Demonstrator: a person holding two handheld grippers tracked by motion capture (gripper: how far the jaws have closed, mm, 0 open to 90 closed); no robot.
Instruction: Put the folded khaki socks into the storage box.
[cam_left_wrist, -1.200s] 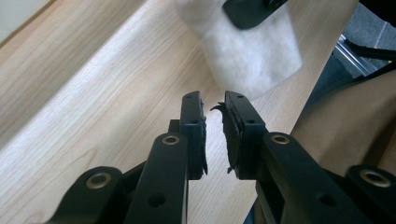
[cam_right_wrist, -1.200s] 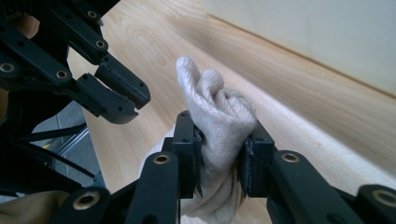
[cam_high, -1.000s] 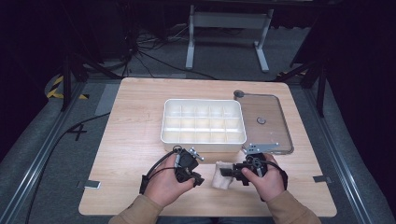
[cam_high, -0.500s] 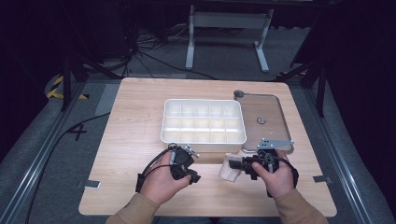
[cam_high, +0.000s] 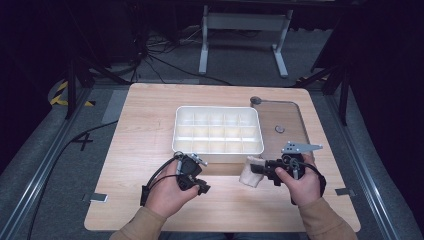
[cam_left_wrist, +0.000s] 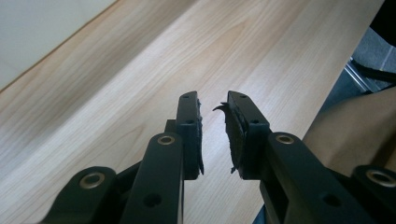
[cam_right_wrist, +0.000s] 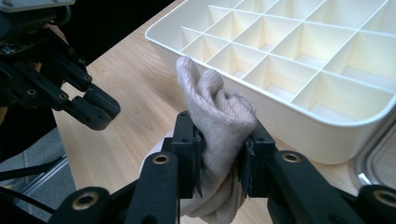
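high view puts the right gripper (cam_high: 256, 168) at about five o'clock on the worktop (cam_high: 145, 125), just off the near edge of the white compartment tray (cam_high: 218, 145), with a pale cloth (cam_high: 248, 172) bunched at its tip. right gripper view settles the grip: its jaws pinch the beige cloth (cam_right_wrist: 219, 126) between them, folds rising above the pads, the tray's corner (cam_right_wrist: 280, 107) close behind at one o'clock, and the left gripper (cam_right_wrist: 93, 109) off at nine o'clock. left gripper view shows its own jaws slightly spread over bare wood, with nothing between them.
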